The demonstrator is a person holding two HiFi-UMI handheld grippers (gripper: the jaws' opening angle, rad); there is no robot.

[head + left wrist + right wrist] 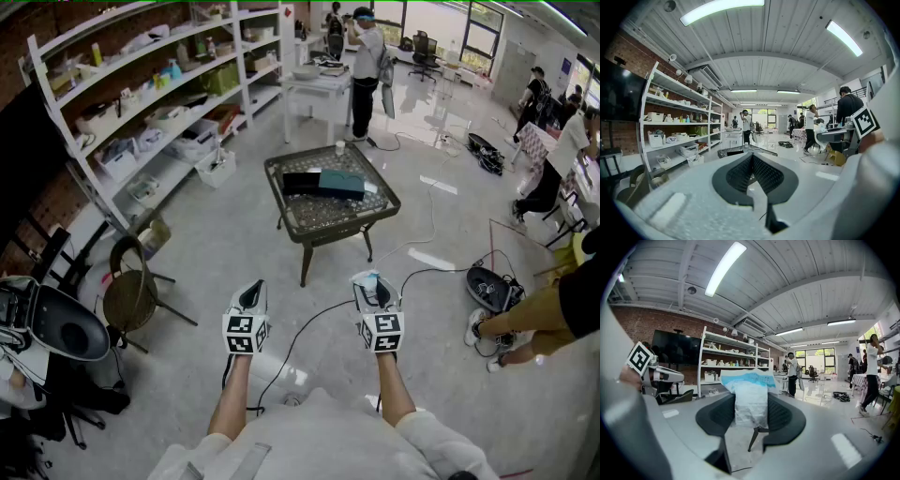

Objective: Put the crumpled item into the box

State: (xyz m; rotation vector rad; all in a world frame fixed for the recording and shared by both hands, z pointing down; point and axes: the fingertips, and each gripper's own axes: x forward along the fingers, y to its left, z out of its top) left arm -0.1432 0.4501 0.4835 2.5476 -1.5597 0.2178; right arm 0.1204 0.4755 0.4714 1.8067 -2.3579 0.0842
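At lower centre both forearms (232,396) stretch forward, nearly level; right gripper (369,282) clamps crumpled packet (751,399), left gripper (251,292) jaws together.

A round chair (129,298) stands near cluttered white shelves (141,103), a person (367,70) beyond.

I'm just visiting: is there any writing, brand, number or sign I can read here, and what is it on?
No text here can be read.
Crumpled packet in the right gripper: print too blurred.
Marker cubes: square patterns, no words.
Shelf boxes: too small.
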